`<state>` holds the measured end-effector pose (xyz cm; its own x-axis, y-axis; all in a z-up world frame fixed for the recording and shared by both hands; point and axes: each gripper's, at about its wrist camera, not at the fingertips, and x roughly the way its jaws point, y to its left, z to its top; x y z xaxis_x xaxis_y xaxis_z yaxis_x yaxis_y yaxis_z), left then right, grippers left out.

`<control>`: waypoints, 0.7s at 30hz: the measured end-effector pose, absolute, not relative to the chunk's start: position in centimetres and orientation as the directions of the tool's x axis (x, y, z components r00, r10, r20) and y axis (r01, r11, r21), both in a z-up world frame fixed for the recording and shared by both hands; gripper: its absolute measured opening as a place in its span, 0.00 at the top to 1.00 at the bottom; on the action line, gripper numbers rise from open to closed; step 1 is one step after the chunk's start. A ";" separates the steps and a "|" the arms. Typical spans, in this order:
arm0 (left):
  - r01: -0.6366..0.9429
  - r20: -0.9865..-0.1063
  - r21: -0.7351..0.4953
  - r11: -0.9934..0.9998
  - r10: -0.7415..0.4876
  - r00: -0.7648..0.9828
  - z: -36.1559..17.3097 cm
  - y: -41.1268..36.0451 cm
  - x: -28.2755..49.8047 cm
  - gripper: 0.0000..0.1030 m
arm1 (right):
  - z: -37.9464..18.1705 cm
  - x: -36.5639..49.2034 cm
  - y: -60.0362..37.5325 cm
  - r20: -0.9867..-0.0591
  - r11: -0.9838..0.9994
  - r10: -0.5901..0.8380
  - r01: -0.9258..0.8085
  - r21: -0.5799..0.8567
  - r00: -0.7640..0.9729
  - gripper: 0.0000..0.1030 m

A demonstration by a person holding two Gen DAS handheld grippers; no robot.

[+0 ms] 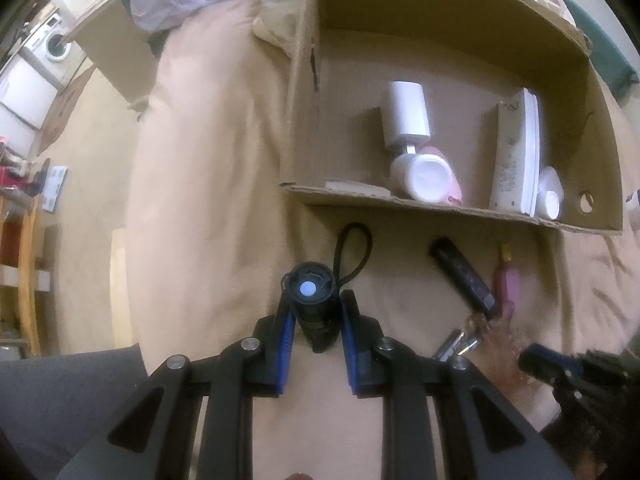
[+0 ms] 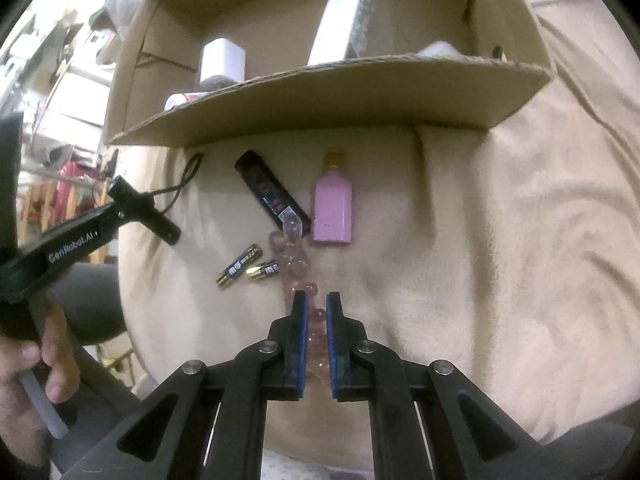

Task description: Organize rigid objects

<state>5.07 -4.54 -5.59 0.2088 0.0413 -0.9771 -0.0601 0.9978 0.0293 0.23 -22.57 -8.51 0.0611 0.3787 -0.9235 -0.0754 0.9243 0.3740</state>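
Plainly, in the left wrist view, the left gripper [image 1: 316, 312] is clamped on a small black torch [image 1: 310, 300], its blue pads pressing the barrel on both sides, tail cap facing the lens and a cord loop [image 1: 354, 254] trailing toward the box [image 1: 420, 204]. The torch looks stiff, fairly light and ridged, so a grip across the mid-barrel should hold without slipping. This view looks down into the box, where a white lamp [image 1: 406, 114], a pink-and-white mug [image 1: 430, 180], a remote [image 1: 514, 156] and a small white jar [image 1: 550, 196] already lie; in front of its near wall a black lighter [image 1: 464, 276] and a pink bottle [image 1: 507, 280] rest on the beige cloth [image 1: 200, 200]. Next, in the right wrist view, the right gripper [image 2: 316, 300] has its jaws drawn in on a string of clear pink beads [image 2: 294, 254], which runs up between the pads and out toward the lighter [image 2: 272, 194]. The beads are hard but the string is limp and smooth, so it may swing or slide; pinching a bead squarely seems safest. Only this view shows the two batteries [image 2: 250, 270] clearly, and the bottle's [image 2: 332, 208] flat face, while the box's [image 2: 320, 92] near wall hides most of the contents seen from the left.
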 end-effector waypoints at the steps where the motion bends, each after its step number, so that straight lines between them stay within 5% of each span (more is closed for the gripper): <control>1: -0.062 -0.977 0.026 0.998 0.038 0.209 -5.6 -4.4 5.1 0.81 | -8.7 0.2 -22.5 -0.921 0.922 0.385 -0.072 0.381 0.056 0.91; 11: -0.050 -0.979 0.008 0.999 0.019 0.204 -5.6 -4.7 5.3 0.81 | -10.2 0.9 -21.4 -0.914 0.913 0.406 -0.061 0.404 0.015 0.85; 17: -0.064 -0.981 0.001 0.998 0.014 0.195 -5.7 -4.3 5.4 0.81 | -9.9 0.5 -19.9 -0.942 0.933 0.335 -0.145 0.330 0.013 0.72; 20: -0.065 -0.981 0.005 0.998 0.018 0.193 -5.8 -4.2 5.5 0.81 | -9.5 0.2 -19.1 -0.956 0.940 0.291 -0.193 0.281 0.027 0.53; 21: -0.066 -0.981 0.006 0.998 0.018 0.193 -5.9 -4.2 5.5 0.81 | -9.4 0.0 -18.6 -0.958 0.938 0.286 -0.212 0.274 0.030 0.35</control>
